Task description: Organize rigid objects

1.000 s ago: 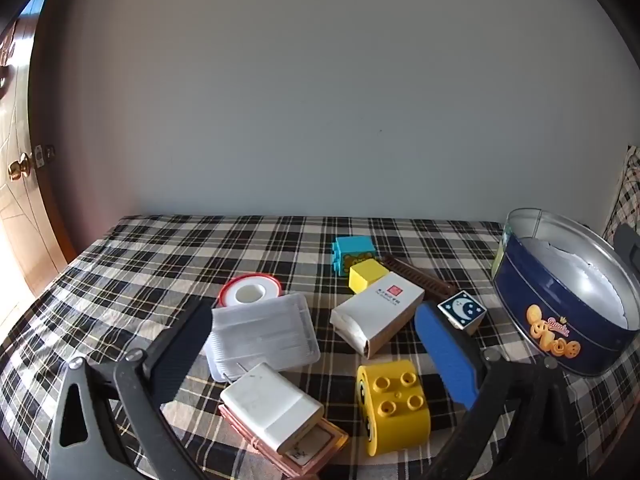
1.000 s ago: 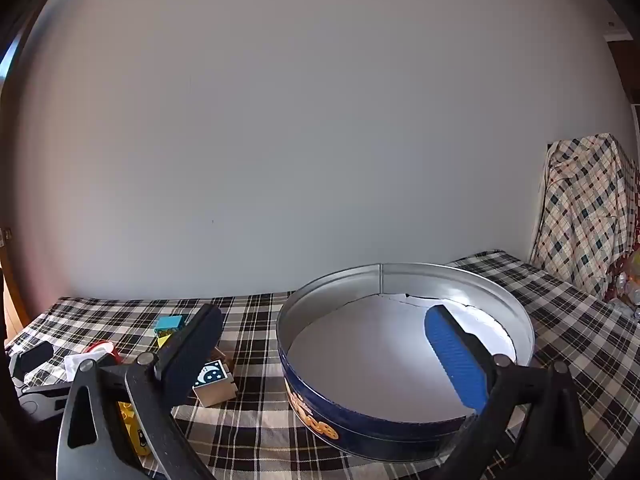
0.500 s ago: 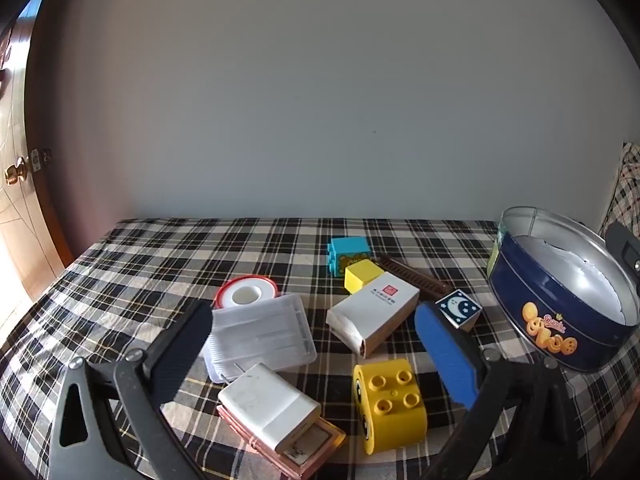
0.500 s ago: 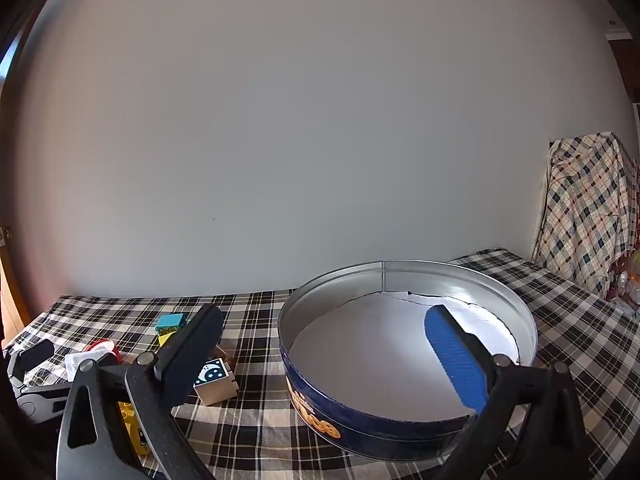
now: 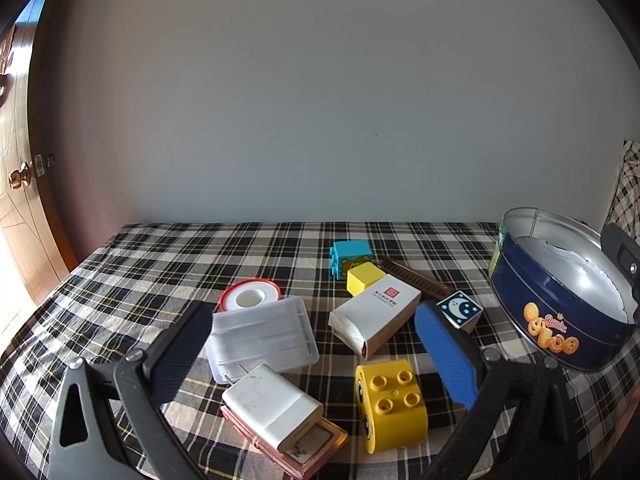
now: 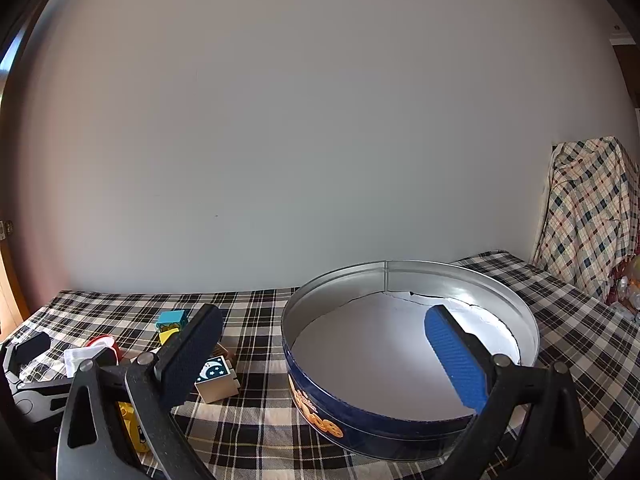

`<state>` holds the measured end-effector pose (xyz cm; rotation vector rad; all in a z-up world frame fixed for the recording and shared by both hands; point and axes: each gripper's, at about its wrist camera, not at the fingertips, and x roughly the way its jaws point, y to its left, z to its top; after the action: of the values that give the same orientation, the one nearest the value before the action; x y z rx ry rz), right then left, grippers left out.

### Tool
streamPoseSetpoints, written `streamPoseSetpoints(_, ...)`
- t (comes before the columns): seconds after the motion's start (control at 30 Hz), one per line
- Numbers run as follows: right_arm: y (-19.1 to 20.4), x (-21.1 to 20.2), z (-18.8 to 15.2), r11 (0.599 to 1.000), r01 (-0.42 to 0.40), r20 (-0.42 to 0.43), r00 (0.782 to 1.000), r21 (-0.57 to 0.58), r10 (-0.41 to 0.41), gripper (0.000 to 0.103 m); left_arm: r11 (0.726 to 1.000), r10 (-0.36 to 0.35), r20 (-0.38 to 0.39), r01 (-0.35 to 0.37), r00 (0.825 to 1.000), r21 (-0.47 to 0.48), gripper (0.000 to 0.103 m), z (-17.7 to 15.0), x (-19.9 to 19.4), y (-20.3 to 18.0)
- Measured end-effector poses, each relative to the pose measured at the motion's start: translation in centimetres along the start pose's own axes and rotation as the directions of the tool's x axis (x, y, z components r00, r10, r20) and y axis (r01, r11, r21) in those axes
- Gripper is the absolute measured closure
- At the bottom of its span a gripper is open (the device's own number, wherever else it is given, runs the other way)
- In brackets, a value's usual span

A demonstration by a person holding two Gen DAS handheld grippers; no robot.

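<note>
Loose objects lie on the checked tablecloth (image 5: 168,264): a big yellow brick (image 5: 391,403), a white charger (image 5: 272,406) on a pink case (image 5: 316,446), a clear plastic box (image 5: 262,334), a red-rimmed tape roll (image 5: 250,298), a white carton (image 5: 376,314), a small yellow cube (image 5: 362,276), a teal brick (image 5: 350,258), a brown comb (image 5: 416,280) and a moon cube (image 5: 459,309). My left gripper (image 5: 314,354) hangs open over them, holding nothing. My right gripper (image 6: 322,354) stands open above the near rim of the blue cookie tin (image 6: 384,420), which holds only white liner.
The cookie tin (image 5: 560,308) stands at the table's right side. A wall runs along the table's far edge. A door with a brass knob (image 5: 18,178) is at the left. A checked cloth (image 6: 592,208) hangs over something at the far right.
The left wrist view has shifted slightly, so the objects sit a little lower and farther left in frame. The right gripper has barely moved.
</note>
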<state>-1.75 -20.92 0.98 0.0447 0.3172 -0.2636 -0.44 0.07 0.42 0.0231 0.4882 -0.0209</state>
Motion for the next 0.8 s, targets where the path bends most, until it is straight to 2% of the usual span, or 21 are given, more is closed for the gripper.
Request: streamPoseSetpoints(0.8, 0.33, 0.37, 0.06, 1.0, -0.002, -0.013, 1.0, -0.007, 0.002, 0.001, 1.0, 0.002, 0.003, -0.002, 1.0, 0.005, 0.0, -0.33, -0.17, 0.12)
